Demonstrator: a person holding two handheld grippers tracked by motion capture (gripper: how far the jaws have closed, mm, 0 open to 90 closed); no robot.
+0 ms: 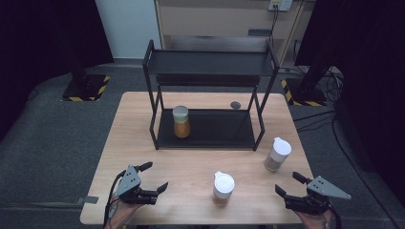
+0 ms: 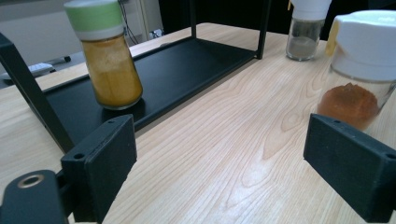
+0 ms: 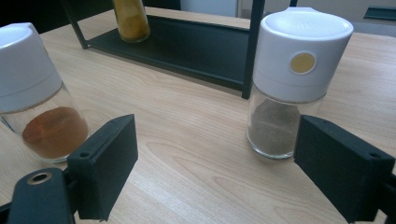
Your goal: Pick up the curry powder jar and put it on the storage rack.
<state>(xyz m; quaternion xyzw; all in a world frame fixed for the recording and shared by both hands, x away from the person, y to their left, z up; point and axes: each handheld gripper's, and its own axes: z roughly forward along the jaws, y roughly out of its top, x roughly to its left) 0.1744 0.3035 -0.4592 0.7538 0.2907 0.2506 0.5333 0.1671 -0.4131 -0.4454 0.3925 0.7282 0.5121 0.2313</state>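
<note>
Both grippers sit low in frame, left gripper [image 1: 153, 176] and right gripper [image 1: 288, 184], fingers apart, holding nothing. The red-spice jar [image 1: 223, 188] stands between them on the counter [image 1: 191, 162], bottom centre.

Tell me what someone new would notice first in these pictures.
A black rack stands at the back of the wooden table, with a green-lidded jar of yellow powder on its lower shelf. Two white-capped jars stand in front: the red-powder jar mid-table and the grey-powder jar to its right. Both open grippers, left and right, flank them.
</note>
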